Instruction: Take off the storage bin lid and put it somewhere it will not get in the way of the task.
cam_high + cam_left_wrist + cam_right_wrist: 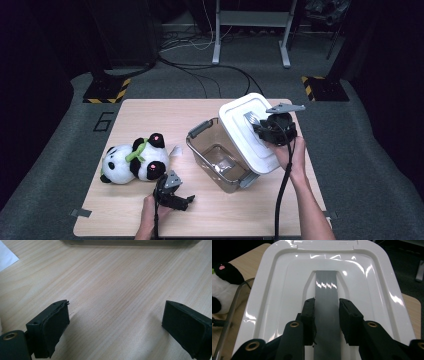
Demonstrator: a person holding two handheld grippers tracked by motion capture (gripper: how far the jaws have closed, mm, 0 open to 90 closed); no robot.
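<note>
One wooden surface (125,210), one plush panda (134,160), one clear bin (215,152), one white lid (247,130) with one grey handle (325,300), two hand-held tools, left tool (181,202), right tool (256,123)

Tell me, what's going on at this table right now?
A person works with two handheld grippers. The right gripper is shut on the grey handle of a white lid, holding it tilted and partly off a clear plastic box whose inside is exposed. The left gripper sits open over bare table, near a toy panda lying on its side.
</note>
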